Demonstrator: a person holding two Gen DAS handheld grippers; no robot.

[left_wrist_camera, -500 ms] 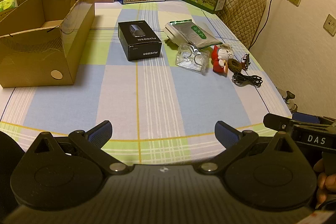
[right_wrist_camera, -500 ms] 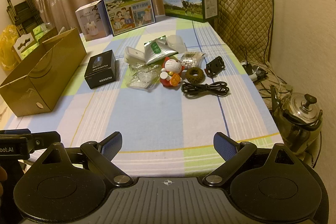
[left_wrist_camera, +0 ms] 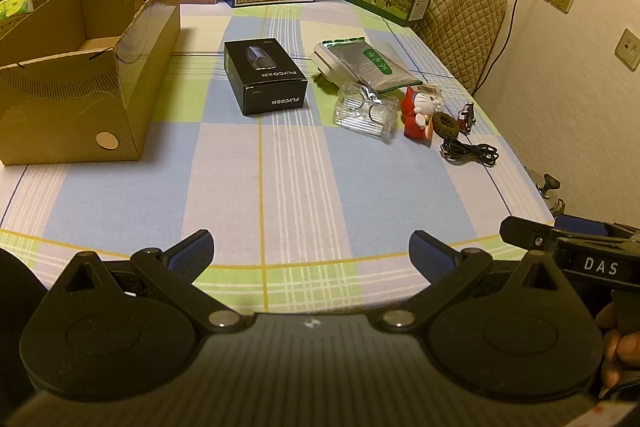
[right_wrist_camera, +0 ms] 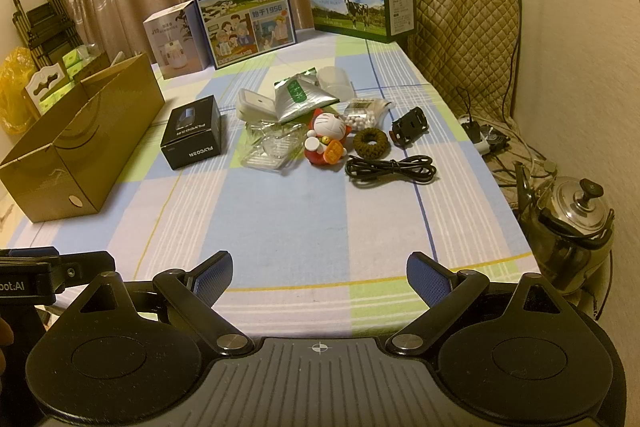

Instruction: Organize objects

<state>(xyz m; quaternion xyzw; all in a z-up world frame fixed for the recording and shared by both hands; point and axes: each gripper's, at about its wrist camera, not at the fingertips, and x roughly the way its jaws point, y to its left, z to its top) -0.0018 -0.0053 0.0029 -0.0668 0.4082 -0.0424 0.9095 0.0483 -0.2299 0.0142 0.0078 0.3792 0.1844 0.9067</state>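
At eleven o'clock from our left gripper [left_wrist_camera: 311, 254] (fingers spread wide, holding nothing) lies the black box [left_wrist_camera: 265, 75], long axis running away from us; our right gripper [right_wrist_camera: 319, 274] gapes empty too.

Both grippers' jaws wide apart

Checked tablecloth table [right_wrist_camera: 320, 219] — cardboard box [right_wrist_camera: 80, 155], black box [right_wrist_camera: 192, 137], cable [right_wrist_camera: 390, 169] on it.
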